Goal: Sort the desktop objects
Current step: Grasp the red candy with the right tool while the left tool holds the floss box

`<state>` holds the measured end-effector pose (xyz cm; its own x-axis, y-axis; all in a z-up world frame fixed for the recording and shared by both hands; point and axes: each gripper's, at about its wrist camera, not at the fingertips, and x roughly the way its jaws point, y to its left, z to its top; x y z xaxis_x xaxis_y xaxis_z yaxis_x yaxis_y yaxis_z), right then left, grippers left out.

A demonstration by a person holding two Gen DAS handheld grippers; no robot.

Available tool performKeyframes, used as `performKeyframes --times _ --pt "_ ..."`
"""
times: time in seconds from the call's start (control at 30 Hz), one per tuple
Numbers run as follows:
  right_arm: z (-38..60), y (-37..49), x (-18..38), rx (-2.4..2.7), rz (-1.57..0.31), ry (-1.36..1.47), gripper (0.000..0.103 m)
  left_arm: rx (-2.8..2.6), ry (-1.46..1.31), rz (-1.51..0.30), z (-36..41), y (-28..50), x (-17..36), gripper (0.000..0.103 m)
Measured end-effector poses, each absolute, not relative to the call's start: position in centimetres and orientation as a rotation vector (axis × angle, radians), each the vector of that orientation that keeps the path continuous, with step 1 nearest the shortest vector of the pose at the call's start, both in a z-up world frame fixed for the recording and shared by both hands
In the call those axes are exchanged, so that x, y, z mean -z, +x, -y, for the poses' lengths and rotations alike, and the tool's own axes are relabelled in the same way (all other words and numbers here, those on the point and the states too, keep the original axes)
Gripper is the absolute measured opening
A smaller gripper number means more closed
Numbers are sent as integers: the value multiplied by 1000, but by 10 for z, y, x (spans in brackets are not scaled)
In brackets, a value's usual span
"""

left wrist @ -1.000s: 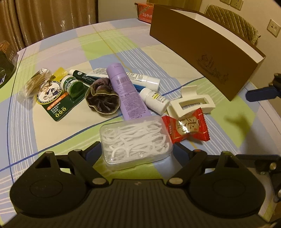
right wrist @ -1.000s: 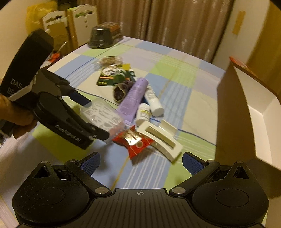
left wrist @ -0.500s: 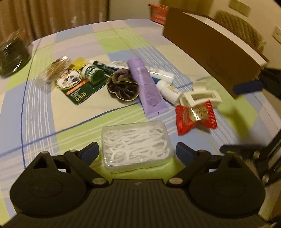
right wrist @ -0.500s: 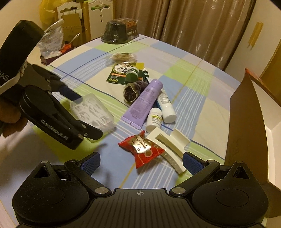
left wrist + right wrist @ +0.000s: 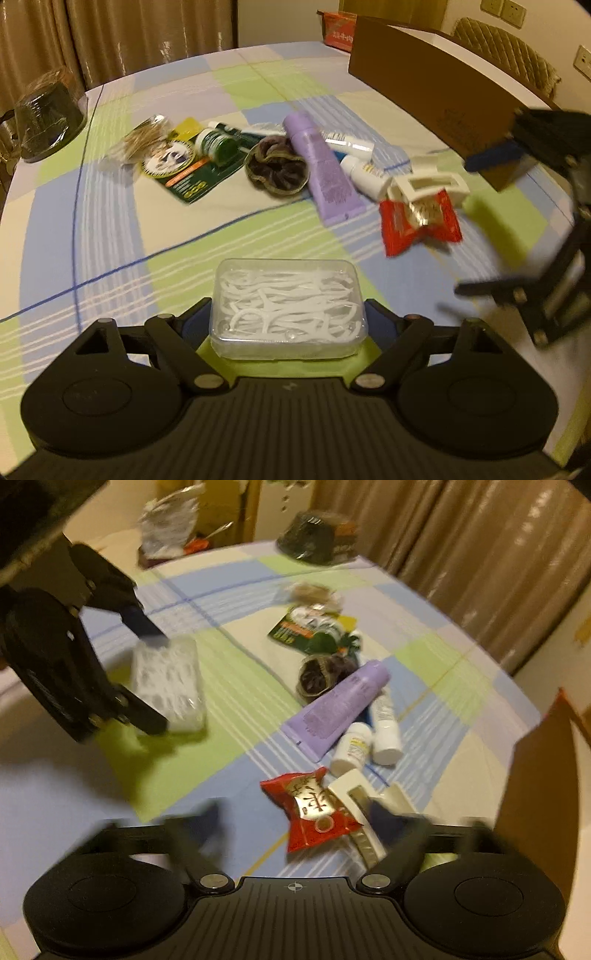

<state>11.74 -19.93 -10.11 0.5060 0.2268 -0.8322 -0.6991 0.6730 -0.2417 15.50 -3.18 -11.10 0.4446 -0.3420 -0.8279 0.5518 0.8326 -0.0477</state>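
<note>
Step in hand: double pick-up. Left hand-held gripper [image 5: 289, 325] pinches the floss box [image 5: 288, 308]. Right hand-held gripper [image 5: 295, 821], jaws just closing, not yet pressing, straddles the red packet [image 5: 310, 808]. Next: finish closing, lift.

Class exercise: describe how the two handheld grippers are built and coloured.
Both the left gripper and the right gripper are matt black plastic: a ribbed centre, round side housings, jointed links with silver pivots, and blue finger pads.
</note>
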Motion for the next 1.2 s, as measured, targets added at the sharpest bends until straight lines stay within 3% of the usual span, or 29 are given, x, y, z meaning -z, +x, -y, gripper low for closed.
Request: performKeyframes --times 0.23,0.37,0.63,0.77,1.2 --pt "192 127 117 -624 -865 -708 60 524 215 -985 16 140 115 83" --pt "189 124 114 -606 -863 -735 35 509 193 -986 14 133 116 83" --pt "193 114 122 -604 -906 -726 34 524 191 -983 17 125 115 83" --pt "194 112 120 -590 -905 -700 23 526 200 -981 21 123 117 84" --pt "234 81 81 -382 -953 -372 23 532 175 -943 31 105 99 83"
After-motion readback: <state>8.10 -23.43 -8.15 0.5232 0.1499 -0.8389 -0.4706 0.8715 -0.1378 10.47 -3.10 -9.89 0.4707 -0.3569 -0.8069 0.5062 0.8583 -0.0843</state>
